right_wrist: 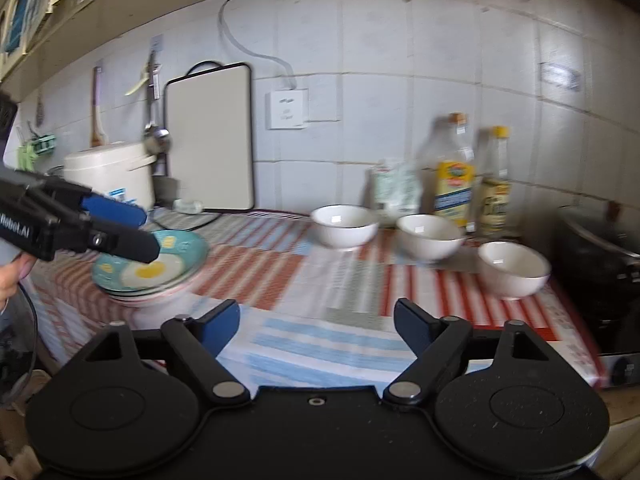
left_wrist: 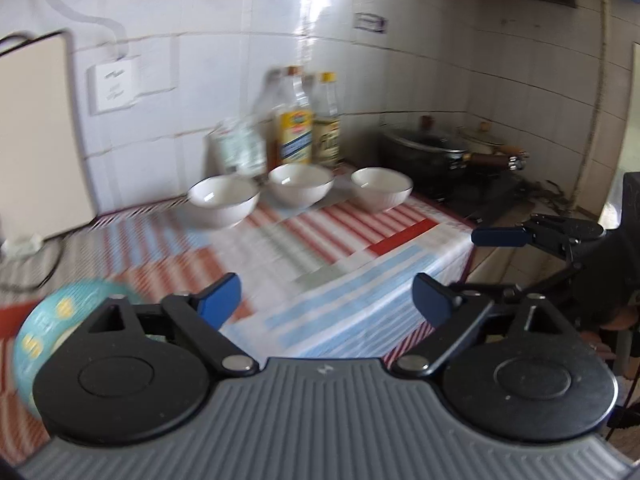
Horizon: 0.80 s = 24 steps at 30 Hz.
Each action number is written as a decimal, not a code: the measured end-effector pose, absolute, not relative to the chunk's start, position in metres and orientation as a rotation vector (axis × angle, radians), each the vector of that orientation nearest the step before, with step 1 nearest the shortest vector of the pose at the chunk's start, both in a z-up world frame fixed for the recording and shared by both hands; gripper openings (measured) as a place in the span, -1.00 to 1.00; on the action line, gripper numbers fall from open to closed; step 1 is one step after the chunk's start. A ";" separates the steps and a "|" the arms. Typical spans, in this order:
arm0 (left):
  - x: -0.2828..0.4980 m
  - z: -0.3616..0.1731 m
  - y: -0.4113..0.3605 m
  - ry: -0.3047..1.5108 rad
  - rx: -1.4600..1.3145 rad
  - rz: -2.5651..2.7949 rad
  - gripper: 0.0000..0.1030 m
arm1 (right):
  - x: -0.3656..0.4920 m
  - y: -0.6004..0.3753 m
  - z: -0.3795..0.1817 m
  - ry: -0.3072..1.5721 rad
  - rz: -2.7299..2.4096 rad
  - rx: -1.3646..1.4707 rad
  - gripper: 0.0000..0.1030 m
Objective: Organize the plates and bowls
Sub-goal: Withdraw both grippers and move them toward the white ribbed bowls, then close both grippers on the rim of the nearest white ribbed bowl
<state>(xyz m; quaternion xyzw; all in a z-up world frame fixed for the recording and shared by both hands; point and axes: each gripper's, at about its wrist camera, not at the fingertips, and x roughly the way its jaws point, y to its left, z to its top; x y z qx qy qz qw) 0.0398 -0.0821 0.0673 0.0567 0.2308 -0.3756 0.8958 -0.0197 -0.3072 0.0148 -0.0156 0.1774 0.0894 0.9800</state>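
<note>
Three white bowls stand apart in a row at the back of the striped cloth: left bowl, middle bowl, right bowl. A stack of plates, topped by a teal plate with a fried-egg print, sits at the left; it shows blurred at the lower left of the left wrist view. My left gripper is open and empty over the cloth, and appears above the plates in the right wrist view. My right gripper is open and empty, and shows at the right.
Oil and sauce bottles and a packet stand behind the bowls. A black wok sits on the stove at right. A cutting board, a rice cooker and cables stand at the left by the tiled wall.
</note>
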 end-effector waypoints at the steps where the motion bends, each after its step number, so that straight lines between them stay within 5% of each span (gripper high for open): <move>1: 0.040 0.069 -0.094 0.460 0.127 -0.794 0.89 | -0.023 -0.315 0.015 0.349 0.165 -0.036 0.80; 15: 0.091 0.060 -0.246 0.483 0.159 -0.797 0.98 | -0.003 -0.413 -0.009 0.275 0.045 -0.012 0.86; 24: 0.172 0.028 -0.321 0.608 0.067 -0.735 0.68 | 0.076 -0.460 -0.045 0.334 -0.028 -0.031 0.86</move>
